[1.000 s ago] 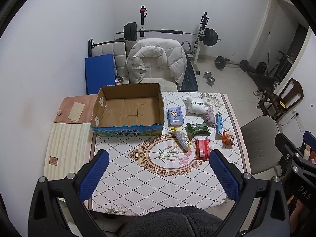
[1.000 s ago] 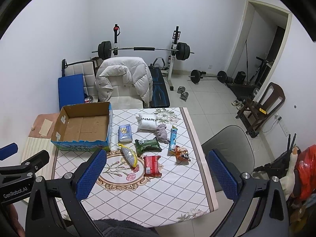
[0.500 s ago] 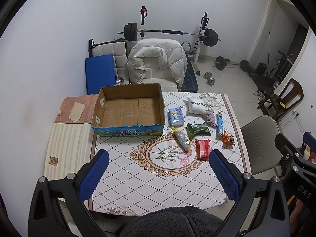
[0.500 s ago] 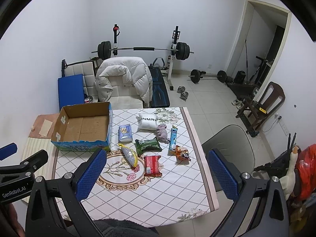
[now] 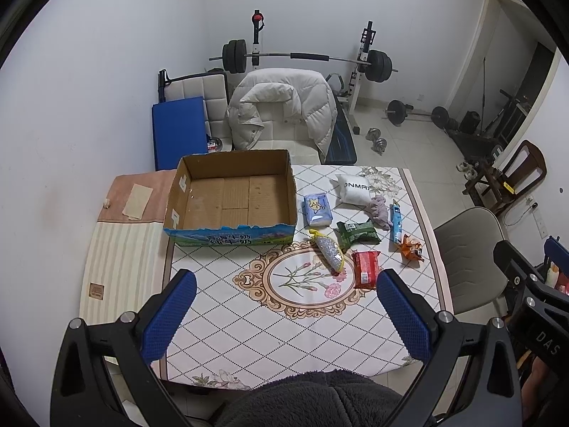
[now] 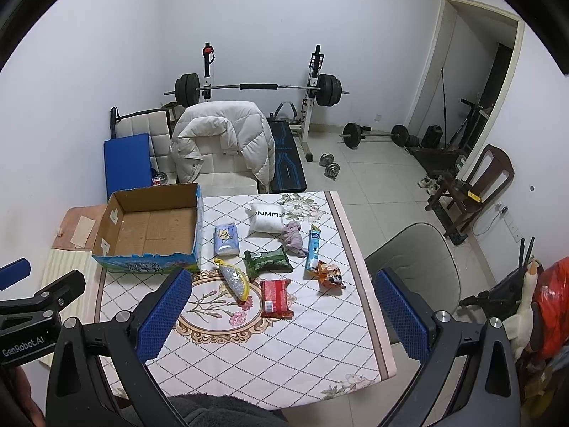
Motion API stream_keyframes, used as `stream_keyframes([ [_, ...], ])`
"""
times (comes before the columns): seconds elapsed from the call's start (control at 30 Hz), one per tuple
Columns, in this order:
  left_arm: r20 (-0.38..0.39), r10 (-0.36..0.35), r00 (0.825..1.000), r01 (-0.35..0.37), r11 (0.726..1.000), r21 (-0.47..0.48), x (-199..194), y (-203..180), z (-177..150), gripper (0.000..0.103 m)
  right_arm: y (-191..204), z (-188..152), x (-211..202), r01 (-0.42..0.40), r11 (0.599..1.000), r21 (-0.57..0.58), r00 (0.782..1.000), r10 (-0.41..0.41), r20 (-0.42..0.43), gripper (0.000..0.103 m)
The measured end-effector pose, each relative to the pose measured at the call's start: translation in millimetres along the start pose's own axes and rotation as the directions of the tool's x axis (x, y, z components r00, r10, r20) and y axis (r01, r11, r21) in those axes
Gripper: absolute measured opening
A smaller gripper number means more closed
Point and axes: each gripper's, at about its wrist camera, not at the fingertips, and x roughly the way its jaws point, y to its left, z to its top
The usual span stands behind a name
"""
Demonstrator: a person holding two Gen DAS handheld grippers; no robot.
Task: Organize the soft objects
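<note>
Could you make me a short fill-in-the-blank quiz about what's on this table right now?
1. The cardboard box holds ____ items.
2. The white pillow lies on the table's ____ side.
3. Both the left gripper and the right gripper have their jaws ____.
4. The packet nearest the grippers is coloured ____.

Missing words: no; far; open; red

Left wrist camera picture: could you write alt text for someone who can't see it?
An empty cardboard box sits on a patterned table, with small soft packets beside it, among them a red packet and a white pouch. The open left gripper hovers above the table's near edge, holding nothing; gym weights stand behind.
</note>
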Motion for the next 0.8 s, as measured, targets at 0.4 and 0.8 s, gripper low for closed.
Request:
stream_keyframes([
  [0.4,-0.018,0.011,1.000,-0.012,1.000,-0.021,30.2,5.9,3.1,0.103,-6.5,2.4,42.5,-0.038,0.998,0.053,0.998,0.041,-0.049,0.103],
  [0.8,-0.457,-0.042,0.889,0.008,0.997,-0.076,307.5,-30.4,6.2,0.096,-6.2,-83.3,414.5,-0.039,0.998,0.053,0.805,0.063,-0.590,0.097],
])
